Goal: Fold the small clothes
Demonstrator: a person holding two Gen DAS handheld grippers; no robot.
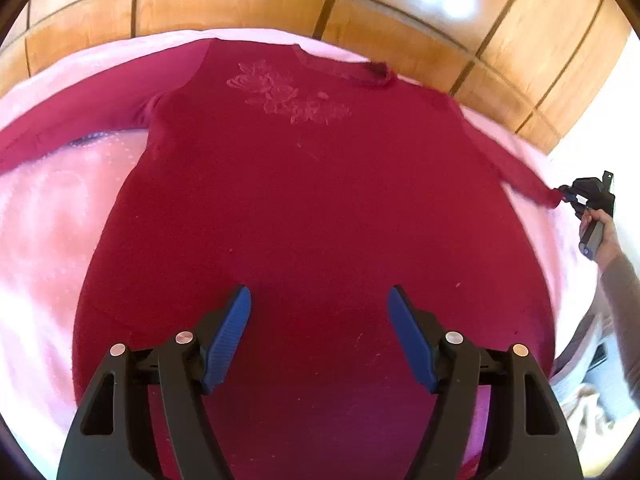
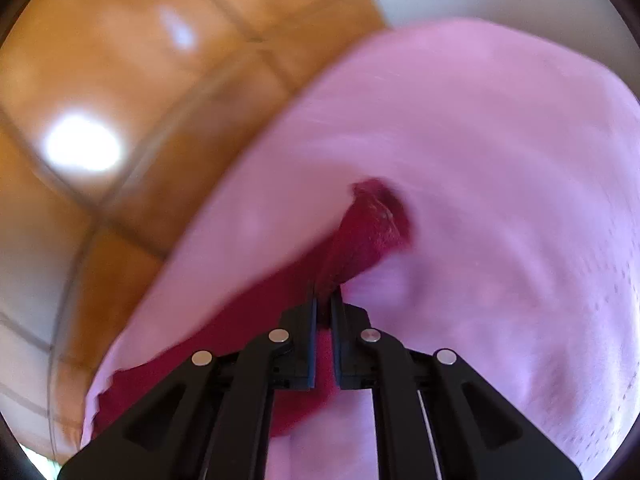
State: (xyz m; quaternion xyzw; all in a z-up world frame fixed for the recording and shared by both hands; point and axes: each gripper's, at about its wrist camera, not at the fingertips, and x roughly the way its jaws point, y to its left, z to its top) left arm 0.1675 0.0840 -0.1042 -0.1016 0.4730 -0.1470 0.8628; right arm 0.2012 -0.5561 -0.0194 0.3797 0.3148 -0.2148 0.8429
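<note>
Fingers of the right gripper [image 2: 324, 300] pinch the sweater's [image 1: 312, 208] sleeve cuff [image 2: 376, 220]; left gripper's [image 1: 319, 300] fingers gape, empty.

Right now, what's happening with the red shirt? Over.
Left gripper open above dark red long-sleeved shirt. Right gripper shut on its sleeve cuff. Nothing in the way.

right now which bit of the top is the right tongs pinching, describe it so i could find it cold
Start at the pink blanket and find the dark red long-sleeved top spread flat on it. Follow the sleeve on the right of the left wrist view out to its cuff. That cuff is pulled out straight and clamped in the right tongs; the other sleeve lies loose and ungripped.
</note>
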